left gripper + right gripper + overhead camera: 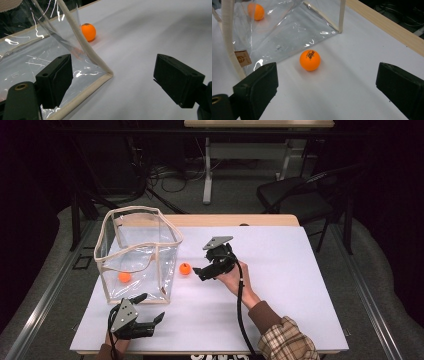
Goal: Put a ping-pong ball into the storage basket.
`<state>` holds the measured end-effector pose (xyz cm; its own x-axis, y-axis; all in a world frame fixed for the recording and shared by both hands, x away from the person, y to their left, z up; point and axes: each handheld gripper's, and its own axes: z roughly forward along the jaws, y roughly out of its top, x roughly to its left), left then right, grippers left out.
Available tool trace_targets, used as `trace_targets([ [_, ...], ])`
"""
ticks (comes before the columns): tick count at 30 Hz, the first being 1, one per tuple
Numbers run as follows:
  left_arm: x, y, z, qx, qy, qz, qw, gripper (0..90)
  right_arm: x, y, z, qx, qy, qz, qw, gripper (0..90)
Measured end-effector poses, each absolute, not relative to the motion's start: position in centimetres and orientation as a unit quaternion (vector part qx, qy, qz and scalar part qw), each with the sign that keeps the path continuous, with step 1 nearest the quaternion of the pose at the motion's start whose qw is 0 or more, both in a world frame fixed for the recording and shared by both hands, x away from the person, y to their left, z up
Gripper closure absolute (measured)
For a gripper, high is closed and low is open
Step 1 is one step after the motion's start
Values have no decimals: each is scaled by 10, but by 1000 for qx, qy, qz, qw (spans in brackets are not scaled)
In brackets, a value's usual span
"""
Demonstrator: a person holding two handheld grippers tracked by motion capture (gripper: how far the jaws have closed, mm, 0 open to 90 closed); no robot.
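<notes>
Two small orange table-tennis balls concern us here: one loose ball (pixel 185 268) lies on the white desk (pixel 280 285) just beside the clear plastic bin with cream fabric edging (pixel 172 231), and a second orange ball (pixel 124 277) already sits on the bin's floor. We take the work to be gathering the balls into the bin.

Our right hand-held gripper (pixel 198 272) is low over the desk, just right of the loose ball and pointed at it. In the right gripper view its jaws stand wide apart and hold nothing, with the ball (pixel 310 60) centred between them but farther ahead, so we judge this to be the approach lined up for a grasp.

Our left hand-held gripper (pixel 148 309) waits near the bin's front corner (pixel 108 74), jaws also wide open and empty, one jaw overlapping the clear wall in its own view. We think it is placed there to steady the light bin if needed.
</notes>
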<state>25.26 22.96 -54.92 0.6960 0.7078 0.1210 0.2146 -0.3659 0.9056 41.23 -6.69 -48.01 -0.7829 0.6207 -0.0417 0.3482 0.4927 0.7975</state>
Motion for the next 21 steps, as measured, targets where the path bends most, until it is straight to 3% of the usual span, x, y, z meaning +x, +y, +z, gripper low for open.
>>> trace_targets([
  [21, 252, 230, -550, 786, 294, 257, 480, 159, 423, -54, -497, 288, 857, 398, 155, 9],
])
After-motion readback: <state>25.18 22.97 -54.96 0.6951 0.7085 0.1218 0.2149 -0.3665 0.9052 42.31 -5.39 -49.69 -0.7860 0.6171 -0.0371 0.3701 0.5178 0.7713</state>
